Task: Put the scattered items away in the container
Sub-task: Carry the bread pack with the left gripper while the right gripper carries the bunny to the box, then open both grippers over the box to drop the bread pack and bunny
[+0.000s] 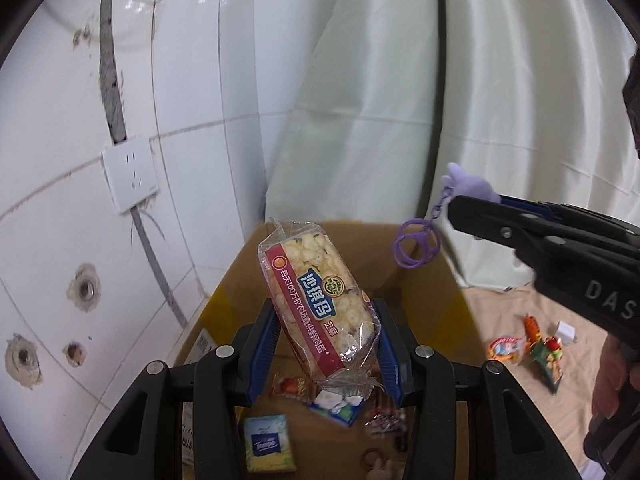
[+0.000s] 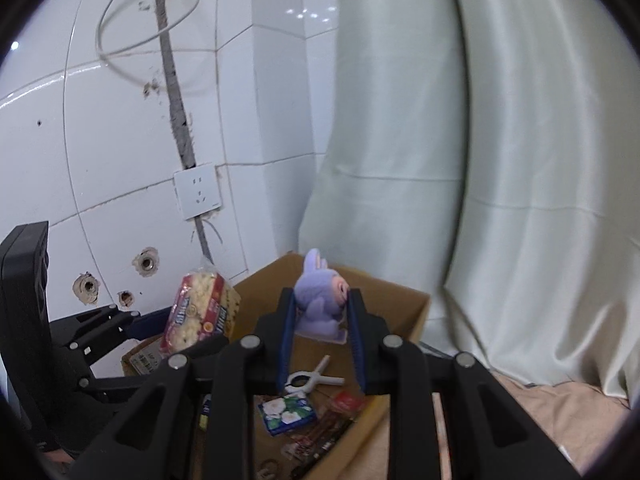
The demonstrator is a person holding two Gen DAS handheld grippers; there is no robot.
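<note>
My left gripper (image 1: pixel 324 320) is shut on a clear packet of rice-crisp snack (image 1: pixel 316 300) and holds it above the open cardboard box (image 1: pixel 240 280). The packet also shows in the right wrist view (image 2: pixel 198 312). My right gripper (image 2: pixel 322 312) is shut on a purple plush rabbit keychain (image 2: pixel 320 296) above the box (image 2: pixel 404 304); its purple ring and chain (image 1: pixel 416 246) hang from the gripper in the left wrist view. Inside the box lie a tissue pack (image 1: pixel 268 442), a floral pack (image 2: pixel 286 410), a white clip (image 2: pixel 316 378) and small snack wrappers.
Several small items (image 1: pixel 532 348) lie scattered on the beige cloth to the right of the box. A tiled wall with a socket (image 1: pixel 130 174) stands to the left. A pale curtain (image 2: pixel 460 140) hangs behind the box.
</note>
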